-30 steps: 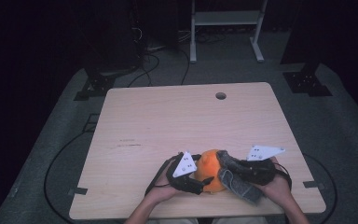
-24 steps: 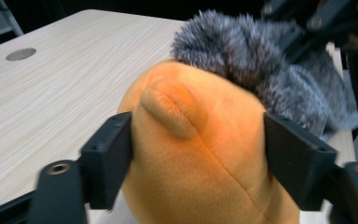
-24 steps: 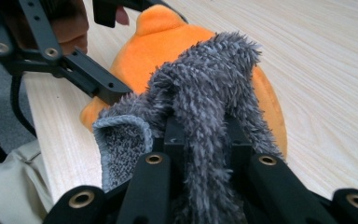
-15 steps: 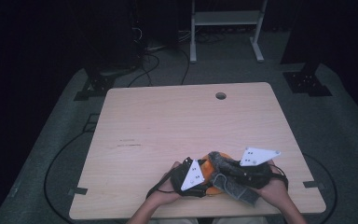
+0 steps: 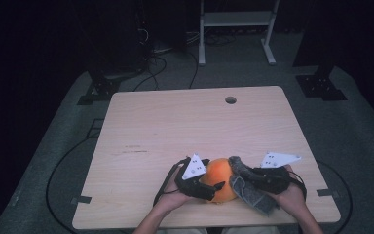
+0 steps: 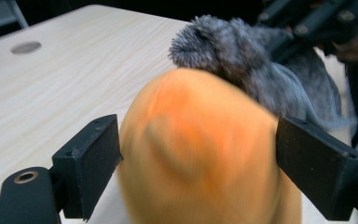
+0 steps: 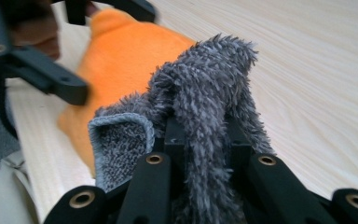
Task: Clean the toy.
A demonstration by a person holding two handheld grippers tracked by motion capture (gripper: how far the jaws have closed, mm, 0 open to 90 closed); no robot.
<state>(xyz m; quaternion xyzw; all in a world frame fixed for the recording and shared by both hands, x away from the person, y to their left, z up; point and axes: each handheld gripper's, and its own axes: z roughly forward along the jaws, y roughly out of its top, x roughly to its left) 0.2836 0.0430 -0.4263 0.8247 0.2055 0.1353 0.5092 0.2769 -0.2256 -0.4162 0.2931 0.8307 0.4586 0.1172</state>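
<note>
The left gripper (image 6: 196, 158), jaws just reopened and spread around the orange cloth (image 6: 200, 149) at the table's (image 5: 175, 122) near edge, faces the right gripper (image 5: 243, 178), clamped on a grey fuzzy cloth (image 7: 205, 107) just beside it.

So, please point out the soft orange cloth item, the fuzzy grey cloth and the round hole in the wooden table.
soft orange cloth item (image 6: 200, 149), left gripper view, its front bulge.
fuzzy grey cloth (image 7: 205, 88), right gripper view, its upper fold.
round hole (image 5: 231, 100), high view, its middle.
</note>
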